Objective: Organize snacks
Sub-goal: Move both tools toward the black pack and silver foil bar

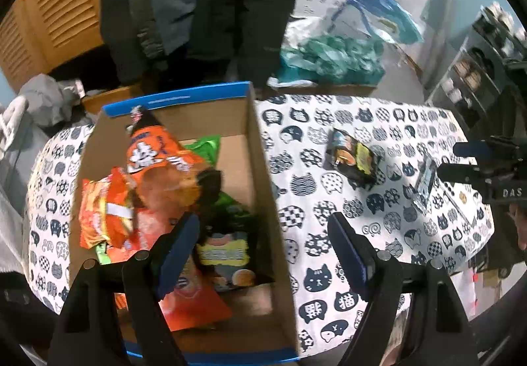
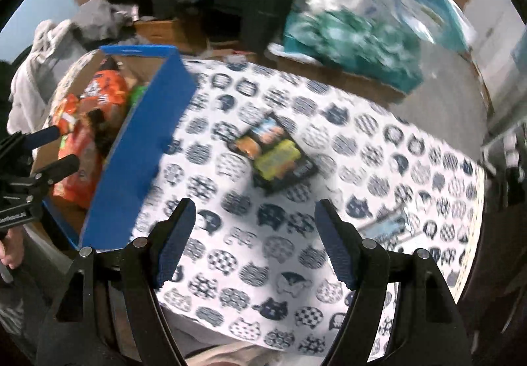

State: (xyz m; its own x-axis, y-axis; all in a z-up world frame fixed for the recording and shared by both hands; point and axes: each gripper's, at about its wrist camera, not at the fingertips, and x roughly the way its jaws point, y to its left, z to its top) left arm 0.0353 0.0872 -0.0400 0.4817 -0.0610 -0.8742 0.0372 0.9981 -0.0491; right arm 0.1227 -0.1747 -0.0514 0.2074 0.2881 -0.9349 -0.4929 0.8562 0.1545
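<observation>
Most of the snacks are already in the box (image 1: 263,168) — an orange bag (image 1: 154,155), a second orange packet (image 1: 105,211), something green (image 1: 207,145) and a dark pack (image 1: 224,250) lie heaped inside its cardboard walls. The box stands at one end of the surface (image 1: 329,234), which is covered with a cat-print cloth.

Two things are left out on the cloth: a dark snack pack (image 2: 276,155) lying flat, well apart from the box, and a thin blue-and-silver packet (image 2: 388,227) nearer the far edge.

The left gripper (image 1: 263,247) hangs over the box's near wall with its jaws apart and nothing between them. The right gripper (image 2: 253,240) is also spread wide and empty, poised above bare cloth with the dark pack just ahead of it. This view is blurred, so fine print on the packs cannot be read.

My reading: the step in hand is fetching the next loose snack, most likely the dark pack. That calls for the right gripper to come forward and down over it, jaws straddling its narrower sides, then pinch — the pack lies flat, so the tips must get low enough to catch an edge before it goes into the box.
</observation>
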